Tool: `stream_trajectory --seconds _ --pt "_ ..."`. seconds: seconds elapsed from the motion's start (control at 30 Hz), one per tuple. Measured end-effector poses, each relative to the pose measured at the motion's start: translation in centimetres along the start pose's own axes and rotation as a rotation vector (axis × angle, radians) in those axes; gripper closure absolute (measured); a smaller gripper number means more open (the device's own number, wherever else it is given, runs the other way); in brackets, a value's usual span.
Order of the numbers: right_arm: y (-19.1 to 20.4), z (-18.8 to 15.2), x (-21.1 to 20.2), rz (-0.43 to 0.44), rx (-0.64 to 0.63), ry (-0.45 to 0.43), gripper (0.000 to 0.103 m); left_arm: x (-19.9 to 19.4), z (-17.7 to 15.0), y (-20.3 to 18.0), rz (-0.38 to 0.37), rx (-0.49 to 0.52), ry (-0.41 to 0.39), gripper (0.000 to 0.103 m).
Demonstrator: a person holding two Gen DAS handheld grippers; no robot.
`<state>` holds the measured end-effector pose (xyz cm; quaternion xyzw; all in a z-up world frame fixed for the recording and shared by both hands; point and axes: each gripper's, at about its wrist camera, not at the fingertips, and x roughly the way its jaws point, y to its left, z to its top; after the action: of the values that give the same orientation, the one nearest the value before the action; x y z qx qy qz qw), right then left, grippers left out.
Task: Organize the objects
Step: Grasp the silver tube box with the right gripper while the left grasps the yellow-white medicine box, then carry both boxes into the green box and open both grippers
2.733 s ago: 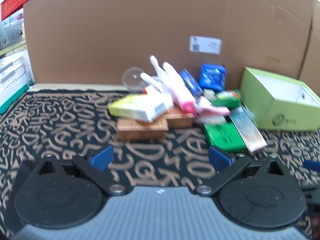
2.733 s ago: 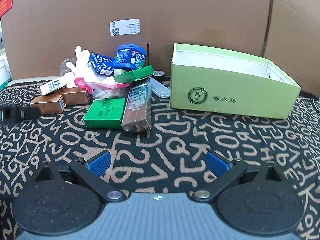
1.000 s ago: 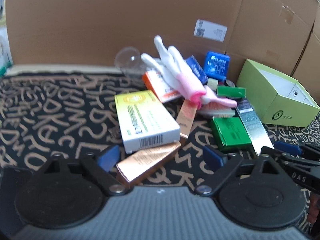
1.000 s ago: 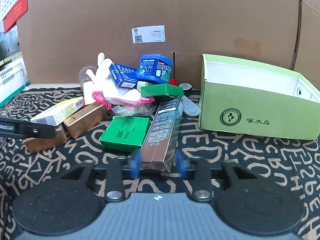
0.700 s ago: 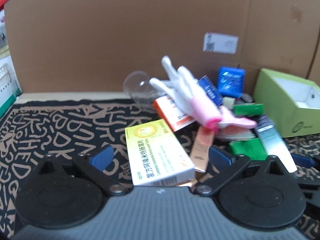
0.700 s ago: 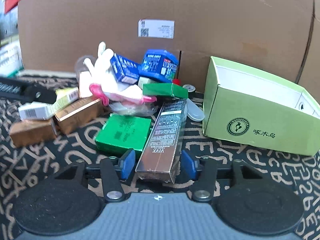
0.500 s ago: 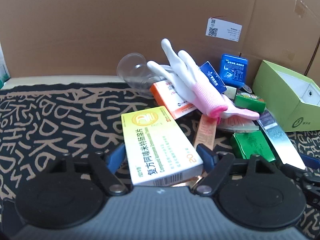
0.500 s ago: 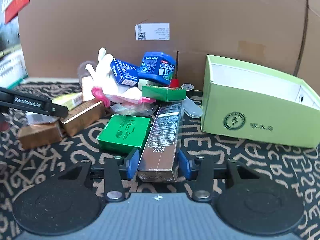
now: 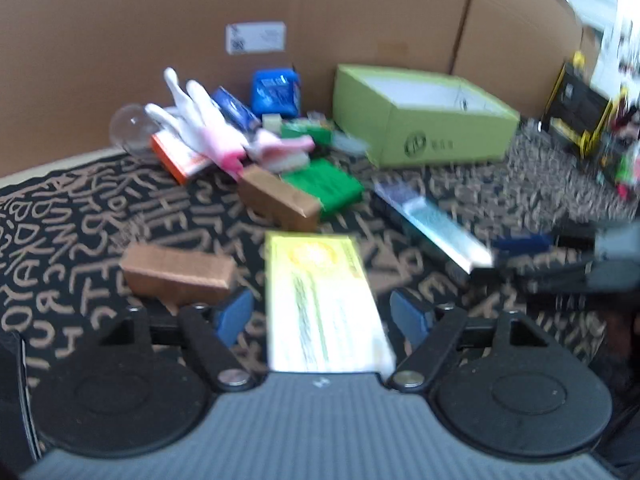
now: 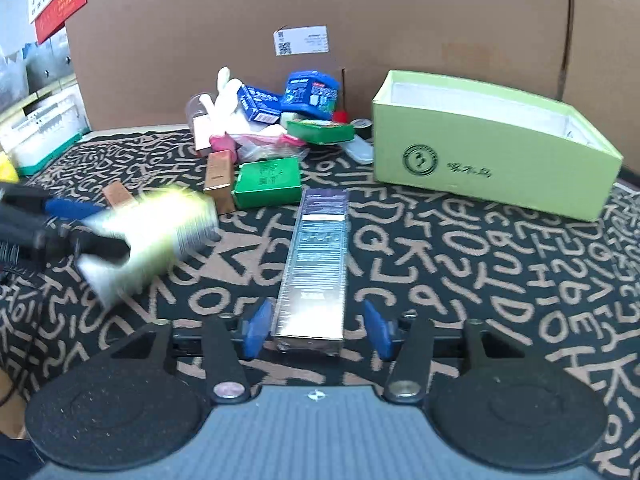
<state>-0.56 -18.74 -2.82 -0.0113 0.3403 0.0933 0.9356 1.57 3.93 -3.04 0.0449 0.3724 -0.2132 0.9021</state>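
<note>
Cardboard walls back a letter-patterned mat [image 10: 460, 248] where the green box [image 10: 492, 164] is seemingly empty. Left gripper [image 9: 322, 316], just reopening, straddles a yellow carton [image 9: 320, 300]; right gripper [image 10: 314, 330], likewise reopening, straddles a silver carton [image 10: 316, 256], unpinched. Most clutter remains unsorted.

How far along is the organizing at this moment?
Done: nothing visible yet; the green box shows only its bare white inside. In hand: the yellow box sits between the jaws of the left hand-held gripper, the silver box between those of the right hand-held gripper; both pairs have just opened, neither gripping. Left: both boxes, plus the pile by the cardboard wall.
</note>
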Motion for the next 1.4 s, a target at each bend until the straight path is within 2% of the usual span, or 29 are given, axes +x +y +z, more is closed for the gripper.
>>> stream_trajectory --seconds 0.1,0.2,0.33,0.4,0.47,0.53,0.67,0.77,0.9,1.0,1.07,1.1,1.17,1.27,1.33,1.4 --pt "-0.2 0.3 0.3 -0.015 0.018 -0.021 0.045 1.0 -0.2 -1.0 0.078 0.027 0.015 0.013" --pt "0.0 0.7 0.9 -0.012 0.022 -0.031 0.045 1.5 0.2 -1.5 0.063 0.018 0.022 0.004" --pt "0.0 1.0 1.6 -0.024 0.009 -0.035 0.046 2.8 0.2 -2.7 0.065 0.074 0.035 0.003" --pt "-0.1 1.2 2.0 -0.021 0.002 -0.038 0.046 3.4 0.0 -3.0 0.043 0.091 0.048 0.017" --pt "-0.1 1.5 2.5 -0.01 -0.001 -0.036 0.046 3.9 0.0 -3.1 0.04 0.094 0.068 0.02" --pt "-0.1 1.7 2.9 -0.004 -0.004 -0.037 0.048 4.4 0.0 -2.9 0.036 0.08 0.086 0.02" --pt "0.0 2.1 3.5 0.008 0.005 -0.038 0.048 5.5 0.1 -2.7 0.059 0.064 0.097 0.014" --pt "0.1 2.1 3.4 0.019 0.015 -0.037 0.048 5.5 0.2 -2.6 0.061 0.065 0.091 0.015" --pt "0.4 2.0 3.5 0.035 0.011 -0.039 0.048 5.0 0.1 -2.4 0.049 0.07 0.076 0.037" --pt "0.6 1.9 4.4 0.024 -0.002 -0.022 0.048 4.8 0.0 -2.2 0.051 0.059 0.073 0.036" --pt "0.5 1.7 5.1 0.016 0.007 -0.009 0.052 4.8 -0.2 -2.5 0.077 0.065 0.069 0.027" --pt "0.4 1.4 5.3 0.007 0.01 -0.01 0.057 4.9 -0.2 -2.6 0.086 0.068 0.064 0.027" --pt "0.2 1.1 5.0 0.013 0.026 -0.027 0.058 5.1 -0.2 -2.6 0.081 0.064 0.059 0.027" --pt "-0.1 0.8 4.5 0.014 0.035 -0.032 0.06 5.2 0.2 -2.8 0.065 0.072 0.063 0.037" --pt "-0.4 0.5 4.2 0.012 0.042 -0.032 0.06 5.3 0.2 -3.2 0.076 0.09 0.062 0.037" --pt "-0.6 0.3 4.0 0.008 0.044 -0.03 0.06 5.5 0.2 -3.4 0.092 0.094 0.056 0.029"
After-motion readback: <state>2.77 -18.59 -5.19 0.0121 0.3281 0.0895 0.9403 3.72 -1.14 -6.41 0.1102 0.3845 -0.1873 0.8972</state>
